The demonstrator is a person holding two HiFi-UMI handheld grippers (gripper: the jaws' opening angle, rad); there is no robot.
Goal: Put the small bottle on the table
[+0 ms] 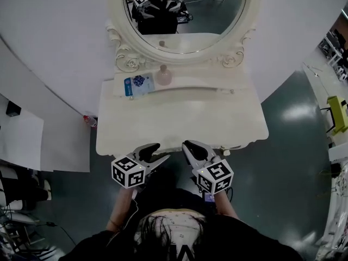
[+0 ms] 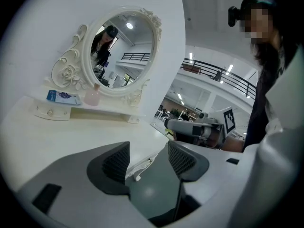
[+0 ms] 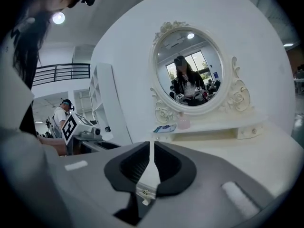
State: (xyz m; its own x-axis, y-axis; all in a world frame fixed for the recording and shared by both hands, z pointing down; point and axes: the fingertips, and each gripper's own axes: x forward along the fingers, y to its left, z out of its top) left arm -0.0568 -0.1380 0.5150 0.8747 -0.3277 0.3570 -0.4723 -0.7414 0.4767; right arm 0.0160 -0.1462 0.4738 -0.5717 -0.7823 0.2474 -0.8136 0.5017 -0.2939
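Observation:
The small pink bottle (image 1: 163,76) stands upright on the raised shelf (image 1: 212,87) under the oval mirror, beside a blue packet. Both gripper views show the bottle (image 2: 92,96) (image 3: 183,121) far ahead, well out of reach of the jaws. My left gripper (image 1: 159,151) hovers at the white dressing table's (image 1: 179,118) front edge, and its jaws (image 2: 148,153) stand open and empty. Beside it my right gripper (image 1: 188,145) has its jaws (image 3: 151,148) drawn together to a thin slit, with nothing between them.
A blue packet (image 1: 138,84) lies flat on the shelf left of the bottle. The ornate mirror (image 1: 185,15) rises behind the shelf and reflects the person and both grippers. White curved wall panels flank the table. A yellow-green chair (image 1: 338,113) stands at the far right.

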